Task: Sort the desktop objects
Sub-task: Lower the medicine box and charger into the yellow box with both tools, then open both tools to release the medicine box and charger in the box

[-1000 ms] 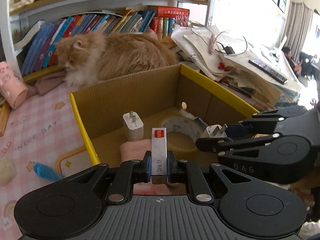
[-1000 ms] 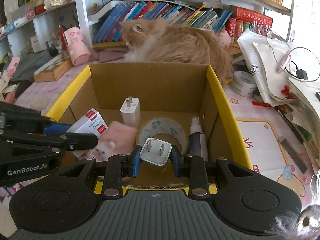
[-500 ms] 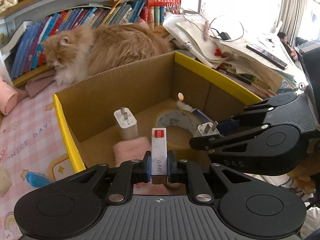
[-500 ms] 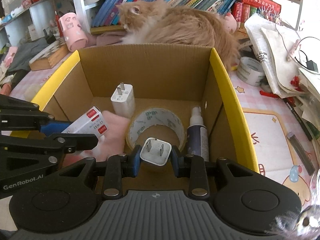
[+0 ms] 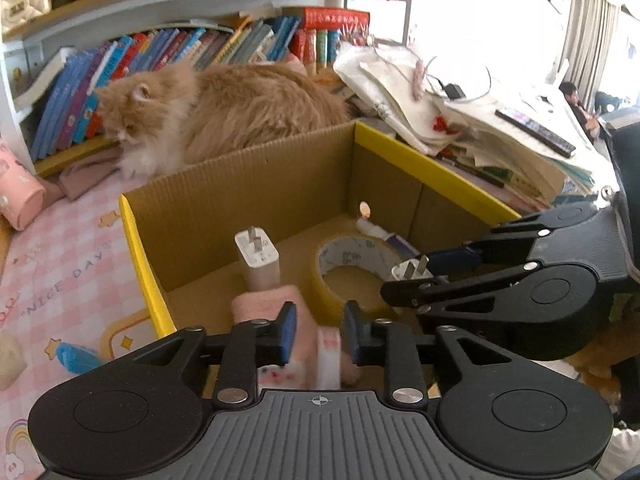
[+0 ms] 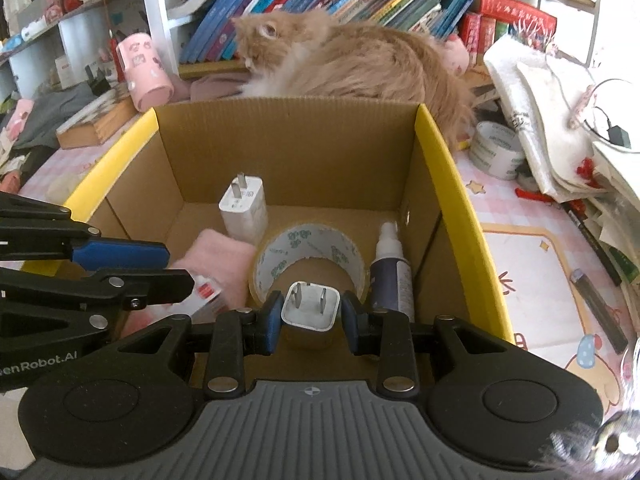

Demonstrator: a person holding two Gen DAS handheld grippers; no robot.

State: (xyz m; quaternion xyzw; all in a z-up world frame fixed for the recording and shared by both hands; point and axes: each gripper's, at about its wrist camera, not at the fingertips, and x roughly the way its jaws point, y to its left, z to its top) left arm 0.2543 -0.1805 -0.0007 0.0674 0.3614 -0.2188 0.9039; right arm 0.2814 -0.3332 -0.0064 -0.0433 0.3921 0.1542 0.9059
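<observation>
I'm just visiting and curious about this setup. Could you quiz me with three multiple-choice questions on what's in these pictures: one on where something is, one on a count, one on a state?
1. Where is the cat?
A. inside the box
B. behind the box, before the books
C. on the top shelf

2. How many white chargers show in the right wrist view?
A. one
B. two
C. four

3. What is the left gripper doing?
A. standing open
C. clamping the tape roll
B. gripping the spray bottle

Answers:
1: B. It lies past the far wall of the cardboard box.
2: B. One charger stands in the box; another charger sits in the right gripper.
3: A. Its fingers are apart, and the small white box lies loose below them.
</observation>
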